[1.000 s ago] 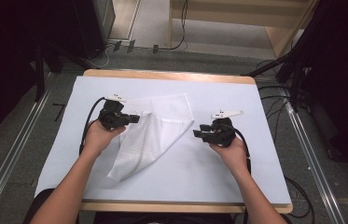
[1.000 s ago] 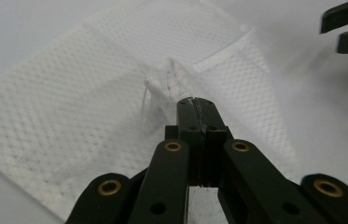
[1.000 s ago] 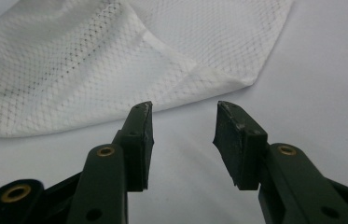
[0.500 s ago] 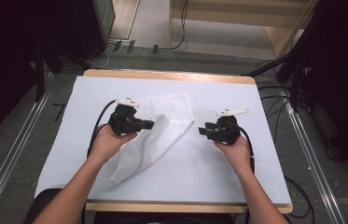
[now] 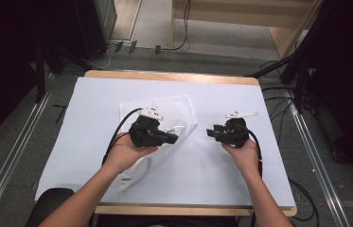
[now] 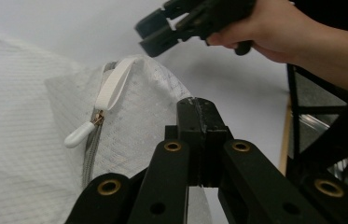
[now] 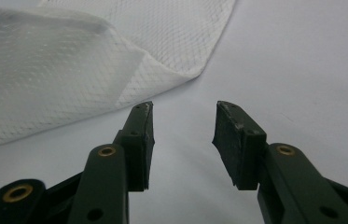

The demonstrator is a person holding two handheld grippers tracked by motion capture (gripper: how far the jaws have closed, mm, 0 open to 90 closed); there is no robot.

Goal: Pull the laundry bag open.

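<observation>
A white mesh zip bag (image 5: 164,106) lies on the white table cover (image 5: 221,179), left of centre, with part of it folded over. My left gripper (image 5: 174,138) is above the bag, jaws pointing right, shut on a fold of the mesh. In the left gripper view the fabric (image 6: 129,135) rises to the closed jaw tips (image 6: 198,105), beside a grey zipper with a white pull (image 6: 79,135) and a white strap (image 6: 113,86). My right gripper (image 5: 209,132) faces the left one a short way to its right, open with nothing between its jaws (image 7: 183,126); the bag's corner (image 7: 69,70) lies just ahead.
The table has a wooden edge (image 5: 174,75) at the back. Metal rails (image 5: 18,156) run along both sides on the floor. Cables (image 5: 278,94) lie at the right, and dark equipment (image 5: 93,28) stands at the back left.
My left gripper has moved right and slightly up, drawing the bag's fold toward the right gripper. The right gripper has barely moved.
</observation>
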